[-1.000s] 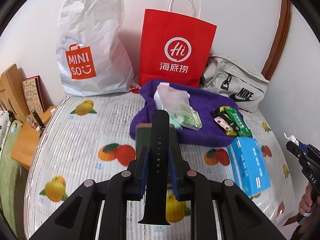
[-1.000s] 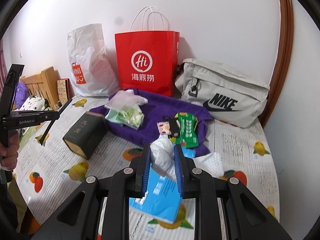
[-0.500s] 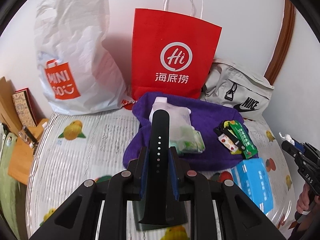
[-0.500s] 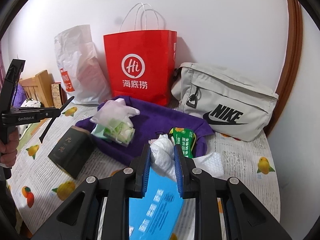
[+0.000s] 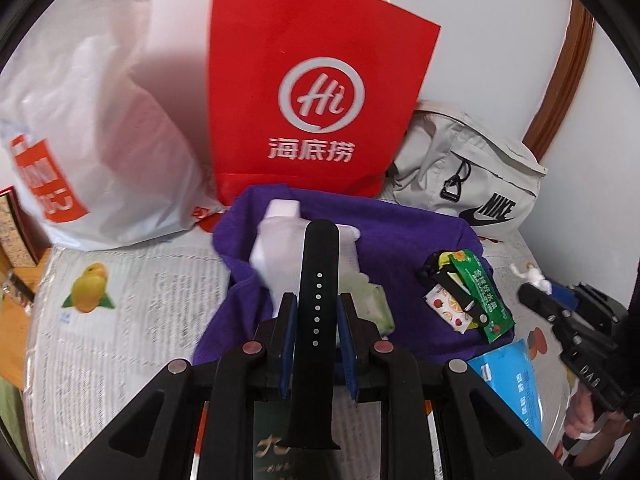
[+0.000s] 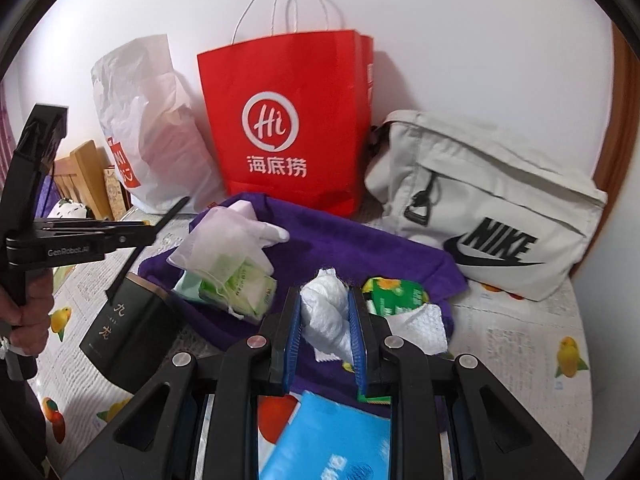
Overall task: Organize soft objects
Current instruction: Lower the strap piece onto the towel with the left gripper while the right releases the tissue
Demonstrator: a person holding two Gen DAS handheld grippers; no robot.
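Left gripper (image 5: 316,316) clamping a black watch strap (image 5: 316,308) upright in narrow jaws. Right gripper (image 6: 325,314) pinching crumpled white tissue (image 6: 326,312), above the purple towel (image 6: 360,244).

Black watch strap (image 5: 316,312) upright between fingers; crumpled white tissue (image 6: 326,316) pinched likewise.

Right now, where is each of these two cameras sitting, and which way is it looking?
Left wrist view: sits on the left gripper, looking forward and down at the table; its jaws pinch a black watch strap; the right gripper shows at the right edge.
Right wrist view: sits on the right gripper, pinching a white wad; the left gripper and hand show at left.
Both share the red paper bag, purple cloth and grey bag.
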